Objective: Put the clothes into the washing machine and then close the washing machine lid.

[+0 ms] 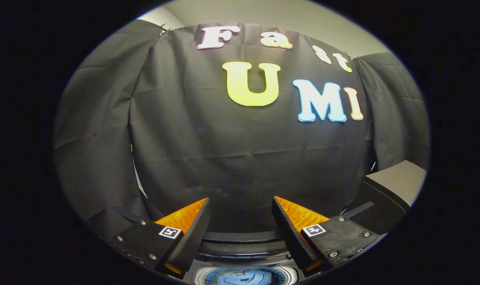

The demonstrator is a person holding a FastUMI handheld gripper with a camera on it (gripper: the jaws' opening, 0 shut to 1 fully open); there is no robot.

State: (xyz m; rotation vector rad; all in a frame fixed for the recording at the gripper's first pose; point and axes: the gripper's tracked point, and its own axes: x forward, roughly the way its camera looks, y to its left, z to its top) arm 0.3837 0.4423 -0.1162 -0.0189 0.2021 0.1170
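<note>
Gripper view: the claw point(241, 213) points level at the booth's black cloth wall point(240, 158), held high over the washing machine point(243, 245). Its two fingers stand well apart, with nothing between them but open air and the cloth behind. Neither finger touches anything.

Below the fingers, between their bases, the washing machine shows as a set of curved dark bands, the rim of the top opening seen from above. Under that rim a round pale ring frames the drum point(243, 276). The opening is uncovered from this angle. Inside the drum lies something blue and light, folded or bunched, which may be the clothes point(240, 277), though so little of it is seen that I cannot tell for sure what it is or how much is there.

Off to the right of the right finger, a dark box-like body with a flat grey upper face point(398, 182) rises at a tilt. Whether it is the machine's raised lid or some other part, I cannot tell.

The cloth wall hangs in creased panels, one broad panel straight ahead and narrower ones to each side. Above it a strip of pale wall or ceiling point(263, 12) shows.
</note>
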